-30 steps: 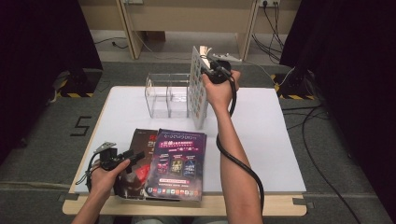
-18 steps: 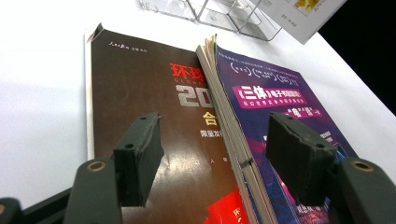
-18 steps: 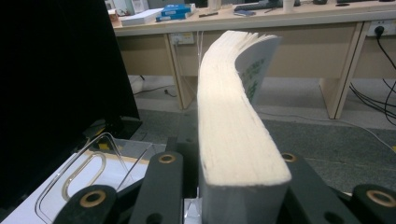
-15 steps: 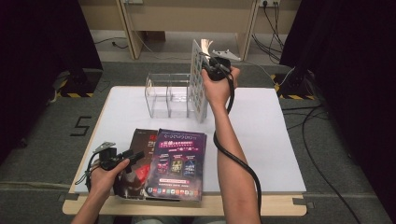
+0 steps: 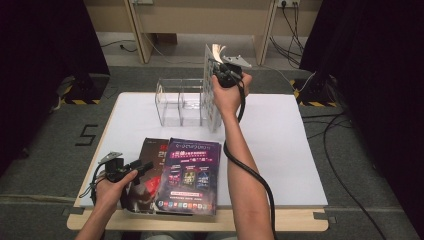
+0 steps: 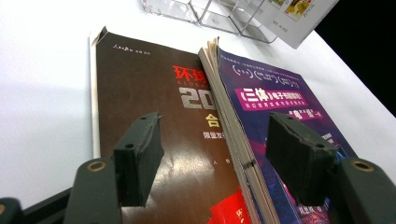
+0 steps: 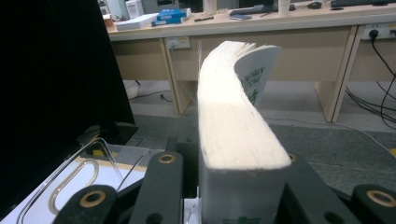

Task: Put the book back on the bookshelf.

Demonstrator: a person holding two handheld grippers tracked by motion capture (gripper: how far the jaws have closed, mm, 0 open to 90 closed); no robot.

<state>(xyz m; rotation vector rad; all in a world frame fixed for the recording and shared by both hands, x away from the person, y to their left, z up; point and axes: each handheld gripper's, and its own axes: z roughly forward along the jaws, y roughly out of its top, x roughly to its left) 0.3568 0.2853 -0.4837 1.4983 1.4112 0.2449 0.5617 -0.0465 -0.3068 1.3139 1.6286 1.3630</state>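
While the right tool [image 5: 226,75] grips a thick book [image 5: 212,90] upright beside a clear organizer [image 5: 177,102], the left tool [image 5: 131,169] rests open over two magazines at the counter's near edge.

Clamped between the right tool's jaws, the book stands on its lower end at the back of the white counter [image 5: 280,145], touching or just beside the right end of the clear organizer; its page edges [image 7: 229,116] face the right gripper view and curl over at the top. Right of the book the counter is bare out to its right edge. At the front left, a purple magazine [image 5: 190,175] overlaps a brown magazine [image 5: 150,165], both reaching the near edge. Seen in the left gripper view, the left tool's jaws stand apart above the two covers, with the purple magazine's page edge [image 6: 233,135] between them.
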